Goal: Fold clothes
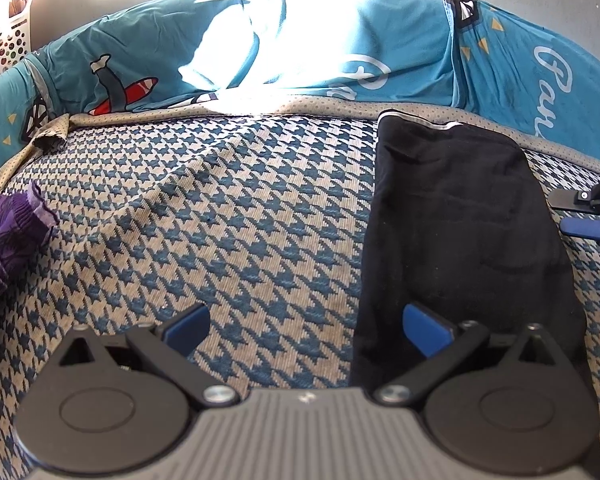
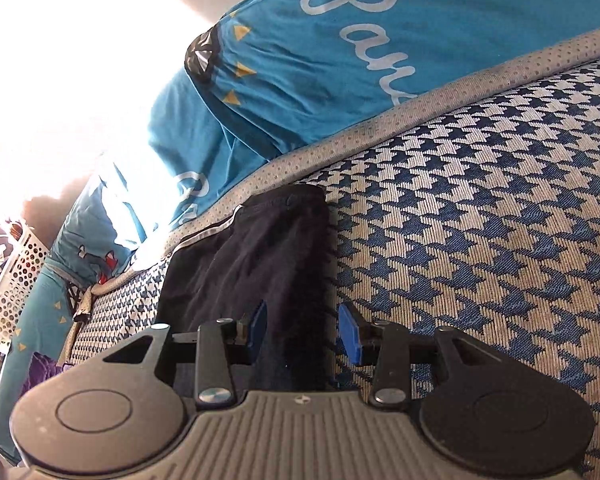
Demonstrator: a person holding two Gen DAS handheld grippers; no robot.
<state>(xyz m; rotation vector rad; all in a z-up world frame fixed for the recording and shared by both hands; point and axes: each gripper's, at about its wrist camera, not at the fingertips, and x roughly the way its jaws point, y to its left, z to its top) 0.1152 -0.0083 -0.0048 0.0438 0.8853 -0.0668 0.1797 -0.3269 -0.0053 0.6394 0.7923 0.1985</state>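
A black garment (image 1: 460, 220), folded into a long narrow strip with a white-piped end at the far side, lies on the houndstooth bed cover (image 1: 220, 220). My left gripper (image 1: 306, 330) is open wide near the strip's near-left edge. Its right pad (image 1: 426, 332) hovers over the black cloth and its left pad is over the cover. My right gripper (image 1: 572, 214) comes in from the right beside the strip. In the right wrist view the right gripper (image 2: 303, 332) is open partway and straddles the right edge of the black garment (image 2: 252, 256), pads not pressing.
Teal printed bedding (image 1: 412, 52) is heaped along the far side, bright with sun glare. A purple garment (image 1: 4, 232) lies at the left edge. A white perforated basket (image 1: 4, 44) stands beyond the bed at far left. Bare houndstooth cover (image 2: 480, 200) spreads right of the strip.
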